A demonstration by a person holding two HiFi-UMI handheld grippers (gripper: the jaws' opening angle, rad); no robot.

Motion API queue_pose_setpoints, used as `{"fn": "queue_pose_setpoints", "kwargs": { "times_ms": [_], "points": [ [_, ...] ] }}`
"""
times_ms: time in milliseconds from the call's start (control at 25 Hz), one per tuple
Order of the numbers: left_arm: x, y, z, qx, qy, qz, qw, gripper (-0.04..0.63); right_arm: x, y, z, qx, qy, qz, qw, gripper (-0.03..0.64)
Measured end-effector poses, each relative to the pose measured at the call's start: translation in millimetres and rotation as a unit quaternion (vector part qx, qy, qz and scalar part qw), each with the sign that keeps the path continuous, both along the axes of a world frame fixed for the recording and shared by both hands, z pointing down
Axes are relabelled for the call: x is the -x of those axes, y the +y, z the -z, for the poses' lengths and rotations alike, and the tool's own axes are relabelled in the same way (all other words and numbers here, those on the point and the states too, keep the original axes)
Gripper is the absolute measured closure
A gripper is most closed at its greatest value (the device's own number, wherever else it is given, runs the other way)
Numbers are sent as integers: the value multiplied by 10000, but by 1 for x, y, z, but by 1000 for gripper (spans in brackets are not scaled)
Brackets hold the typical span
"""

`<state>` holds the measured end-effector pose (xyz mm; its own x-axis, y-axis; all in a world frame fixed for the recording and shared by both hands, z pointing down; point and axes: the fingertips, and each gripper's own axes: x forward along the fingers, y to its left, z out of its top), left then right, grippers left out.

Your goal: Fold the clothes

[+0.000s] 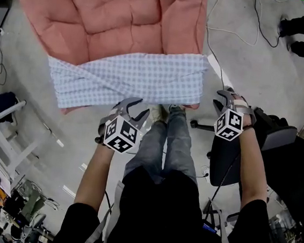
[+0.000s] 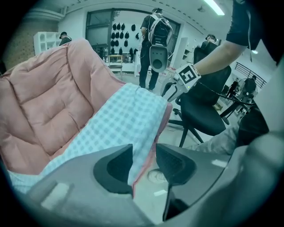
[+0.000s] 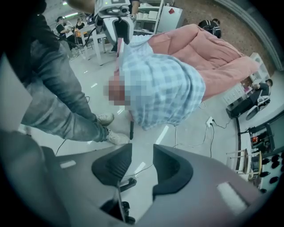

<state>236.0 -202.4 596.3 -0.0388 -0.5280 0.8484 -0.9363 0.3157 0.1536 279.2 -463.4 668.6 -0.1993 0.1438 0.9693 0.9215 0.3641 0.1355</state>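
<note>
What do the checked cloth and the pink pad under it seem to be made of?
The checked cloth looks like thin woven fabric, probably cotton, matt: it folds flat with soft creases. The pink pad looks like stitched, stuffed textile, matt: seams divide it into puffy squares. Exact fibres cannot be told.

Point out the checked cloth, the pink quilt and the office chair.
checked cloth (image 1: 129, 81): head view, middle of the folded band.
pink quilt (image 1: 114, 17): head view, a centre panel.
office chair (image 2: 202, 117): left gripper view, the seat.
</note>
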Motion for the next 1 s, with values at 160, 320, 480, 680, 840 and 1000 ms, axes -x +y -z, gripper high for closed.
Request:
{"fn": "queue_pose_setpoints", "kwargs": {
  "times_ms": [160, 320, 480, 680, 840, 1000],
  "points": [
    [2, 7, 17, -119, -32, 170, 9998, 416, 13, 11, 34, 348, -202, -517, 9979, 462],
    [4, 23, 45, -177, -73, 372, 9991, 416, 31, 34, 83, 704, -462, -786, 9933, 463],
    [13, 49, 81, -298, -155, 797, 9963, 416, 52, 69, 128, 957, -687, -595, 9913, 465],
    [28, 100, 122, -369, -356, 1474, 9877, 421, 85, 134, 174, 1336, -985, -80, 9861, 472],
    [46, 138, 156, -431, -513, 2113, 9751, 428, 119, 186, 203, 1655, -1051, 341, 9800, 485],
    [60, 169, 184, -404, -634, 2605, 9625, 433, 145, 233, 233, 2176, -992, 490, 9697, 510]
  ]
}}
